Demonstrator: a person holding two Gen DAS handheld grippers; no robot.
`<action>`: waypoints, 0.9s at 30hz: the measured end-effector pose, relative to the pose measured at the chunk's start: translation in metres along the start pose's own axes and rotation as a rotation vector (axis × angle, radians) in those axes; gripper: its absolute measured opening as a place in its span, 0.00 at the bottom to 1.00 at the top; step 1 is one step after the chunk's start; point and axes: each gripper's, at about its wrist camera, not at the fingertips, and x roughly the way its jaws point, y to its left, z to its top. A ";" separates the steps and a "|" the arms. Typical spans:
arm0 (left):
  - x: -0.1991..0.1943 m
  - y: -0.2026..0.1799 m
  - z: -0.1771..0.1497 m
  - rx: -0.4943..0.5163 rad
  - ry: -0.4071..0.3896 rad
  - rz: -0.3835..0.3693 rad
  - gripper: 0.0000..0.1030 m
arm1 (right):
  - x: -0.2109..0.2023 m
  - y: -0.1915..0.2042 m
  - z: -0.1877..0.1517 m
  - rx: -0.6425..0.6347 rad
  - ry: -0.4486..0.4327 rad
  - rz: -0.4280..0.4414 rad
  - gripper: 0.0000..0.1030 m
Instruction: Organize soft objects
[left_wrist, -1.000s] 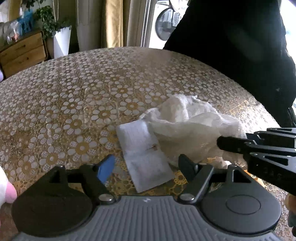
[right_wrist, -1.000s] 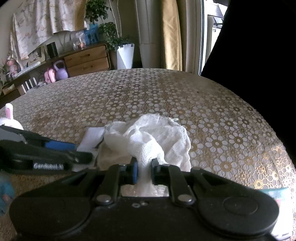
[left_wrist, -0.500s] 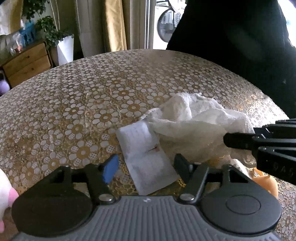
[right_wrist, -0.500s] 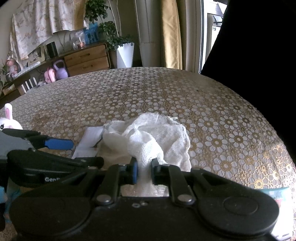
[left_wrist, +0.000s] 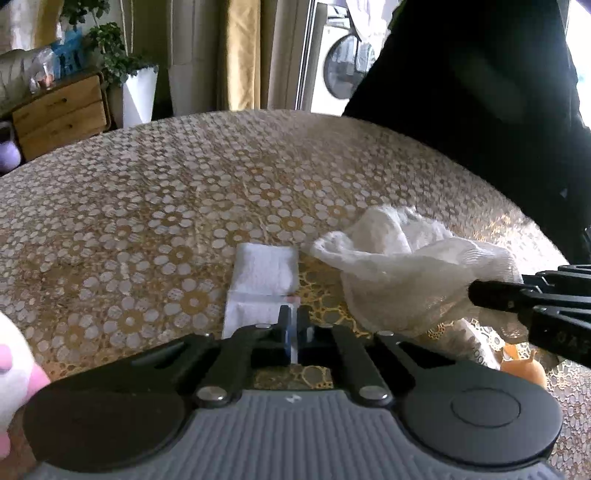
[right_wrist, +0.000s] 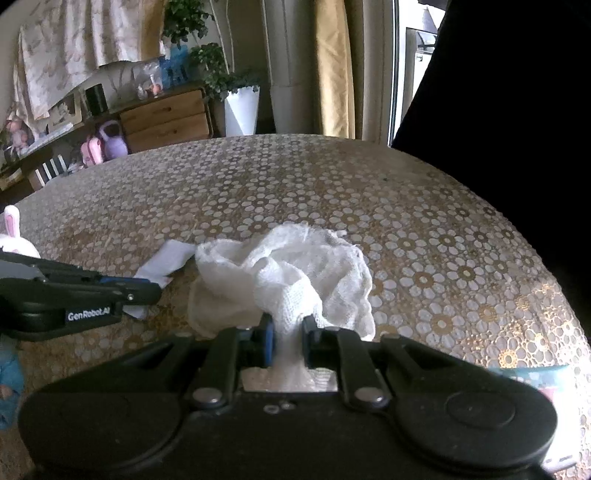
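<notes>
Living room, round table (left_wrist: 155, 206) under a gold floral cover; both grippers engaged.

Left gripper (left_wrist: 291, 326): jaws have just been closing and now stand pinched narrow on the near edge of the tissue (left_wrist: 264, 275). Right gripper (right_wrist: 288, 332): clamped on a gathered neck of the cloth (right_wrist: 291, 266). The tissue lies straight ahead of the left gripper, long axis running away from it toward the far edge; the cloth sits just beside it on the right, apart. Tissue: flat, white, folded, creased across. Cloth: white, open-weave, crumpled, partly lifted. The left hand is plainly nearer the tissue.
</notes>
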 end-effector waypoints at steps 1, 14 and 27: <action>-0.004 0.001 0.000 0.002 -0.009 -0.003 0.02 | -0.003 0.000 0.000 0.001 -0.008 -0.001 0.12; -0.005 0.013 0.007 0.015 0.048 -0.045 0.05 | -0.014 0.004 0.002 -0.012 -0.019 0.003 0.12; 0.033 0.009 0.022 0.070 0.045 0.035 0.73 | 0.002 -0.003 -0.001 -0.015 0.020 0.028 0.12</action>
